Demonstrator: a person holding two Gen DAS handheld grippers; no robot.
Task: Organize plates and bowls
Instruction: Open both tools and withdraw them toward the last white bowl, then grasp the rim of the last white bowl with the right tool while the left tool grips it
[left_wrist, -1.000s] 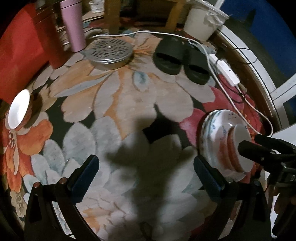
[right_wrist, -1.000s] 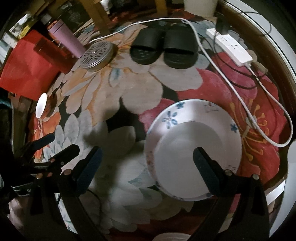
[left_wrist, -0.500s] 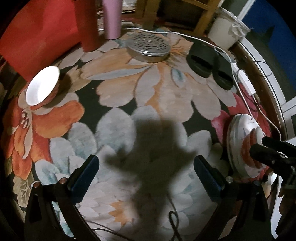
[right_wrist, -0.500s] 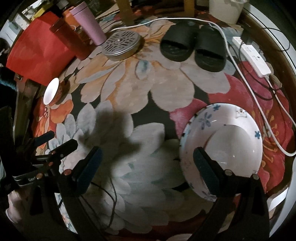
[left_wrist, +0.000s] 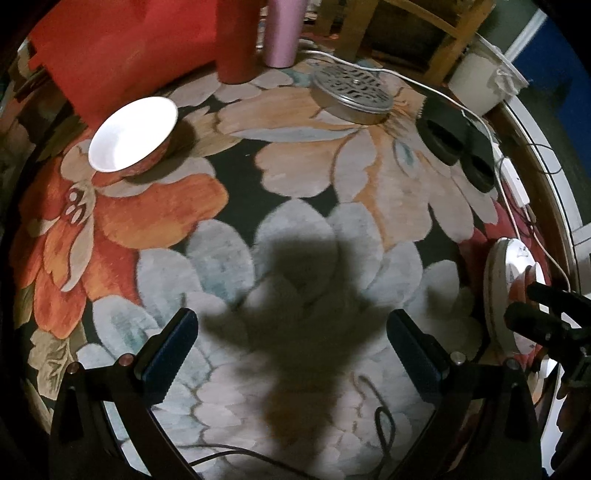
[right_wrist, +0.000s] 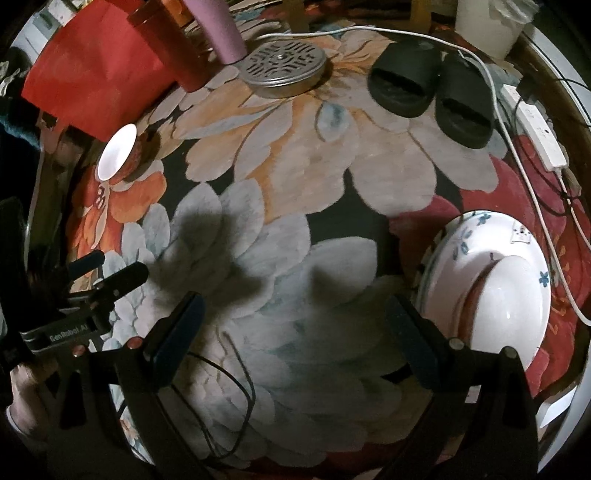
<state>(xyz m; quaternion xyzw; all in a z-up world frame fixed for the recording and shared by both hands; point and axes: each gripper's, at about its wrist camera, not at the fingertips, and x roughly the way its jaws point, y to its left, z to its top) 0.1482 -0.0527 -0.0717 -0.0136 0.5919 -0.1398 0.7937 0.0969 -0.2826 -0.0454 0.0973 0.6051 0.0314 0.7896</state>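
Note:
A white bowl with a red outside (left_wrist: 133, 138) (right_wrist: 118, 153) stands on the flowered rug at the far left, near a red bag. At the right lies a white plate with blue flowers (right_wrist: 476, 236) (left_wrist: 496, 280), and a second red-sided bowl (right_wrist: 511, 295) (left_wrist: 528, 280) sits in it. My left gripper (left_wrist: 291, 350) hovers open above the middle of the rug, empty. My right gripper (right_wrist: 295, 332) is open and empty too, its right finger beside the plate's left rim. Each gripper shows at the edge of the other's view.
A round perforated metal lid (left_wrist: 352, 92), a pair of black slippers (right_wrist: 430, 92), red and pink tumblers (left_wrist: 280, 33), a white power strip with its cable (right_wrist: 535, 129) and a white bucket (left_wrist: 484, 83) ring the rug. A thin black wire (right_wrist: 236, 387) loops on the near part.
Both views have swung left: the lone bowl now lies closer to the centre of the left wrist view, and the plate with its bowl has slid toward the right edge of both views.

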